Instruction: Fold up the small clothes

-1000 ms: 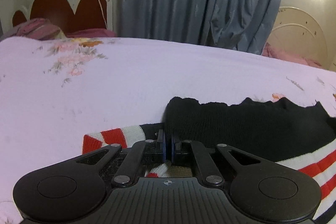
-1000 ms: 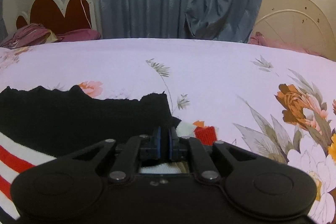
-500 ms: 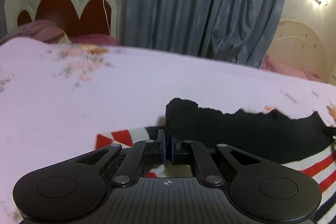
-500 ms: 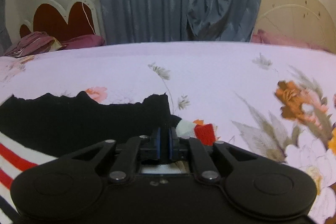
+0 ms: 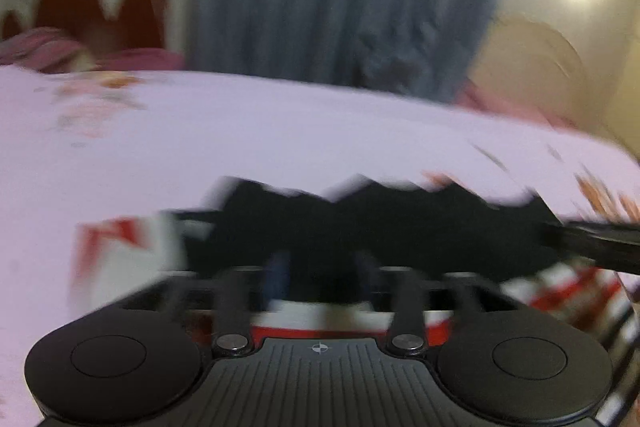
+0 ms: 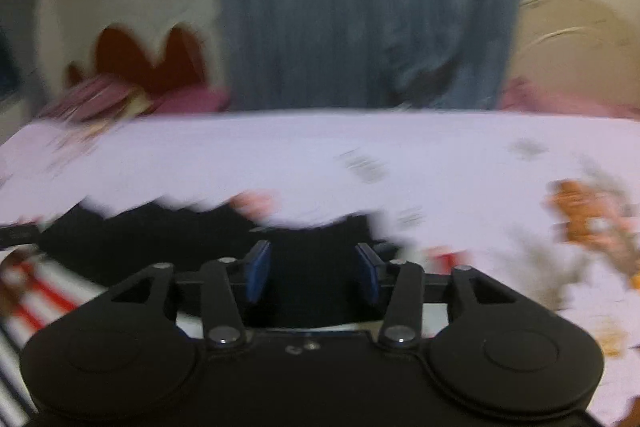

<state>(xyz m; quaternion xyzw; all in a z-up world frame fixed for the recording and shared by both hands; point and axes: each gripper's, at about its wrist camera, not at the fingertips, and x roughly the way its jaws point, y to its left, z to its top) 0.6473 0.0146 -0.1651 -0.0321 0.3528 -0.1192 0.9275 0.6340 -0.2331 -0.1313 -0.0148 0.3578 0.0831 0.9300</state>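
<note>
A small black knit sweater (image 5: pixel 400 223) with red and white striped bands lies on the pink floral bedsheet (image 5: pixel 280 131). Both views are motion-blurred. My left gripper (image 5: pixel 320 279) is open, its blue pads apart over the sweater's near left edge, beside a red and white cuff (image 5: pixel 120 247). My right gripper (image 6: pixel 312 275) is open over the sweater's (image 6: pixel 160 239) right part, with black fabric between the spread pads (image 6: pixel 256 267). The other gripper's dark tip (image 5: pixel 600 239) shows at the right edge of the left wrist view.
A red scalloped headboard (image 5: pixel 100 11) and pink pillows (image 6: pixel 120 99) stand at the back left. Grey-blue curtains (image 6: pixel 360 7) hang behind the bed. A cream round headboard (image 6: pixel 572 39) is at the back right. Bare sheet lies beyond the sweater.
Both grippers have opened and let go of the sweater's edge. Both cameras are moving fast, so the views have blurred. The sweater has dropped back onto the sheet.
</note>
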